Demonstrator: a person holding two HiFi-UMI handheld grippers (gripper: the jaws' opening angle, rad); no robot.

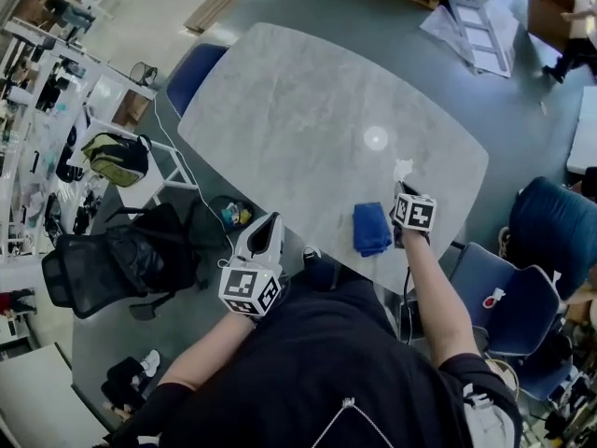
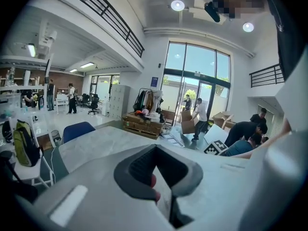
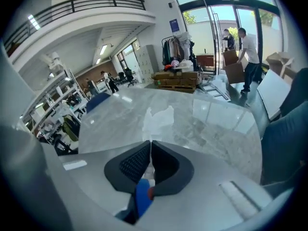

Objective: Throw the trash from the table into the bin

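Right gripper (image 3: 150, 143) is clamped on the tissue (image 3: 158, 119), ready to carry it to the bin (image 1: 232, 216). Left gripper (image 2: 156, 148) is closed, empty, idle.

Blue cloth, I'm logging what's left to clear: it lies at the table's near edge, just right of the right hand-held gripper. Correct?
Not quite. The head view shows the blue cloth at the table's near edge, but just left of the right hand-held gripper, whose jaws pinch a white tissue.
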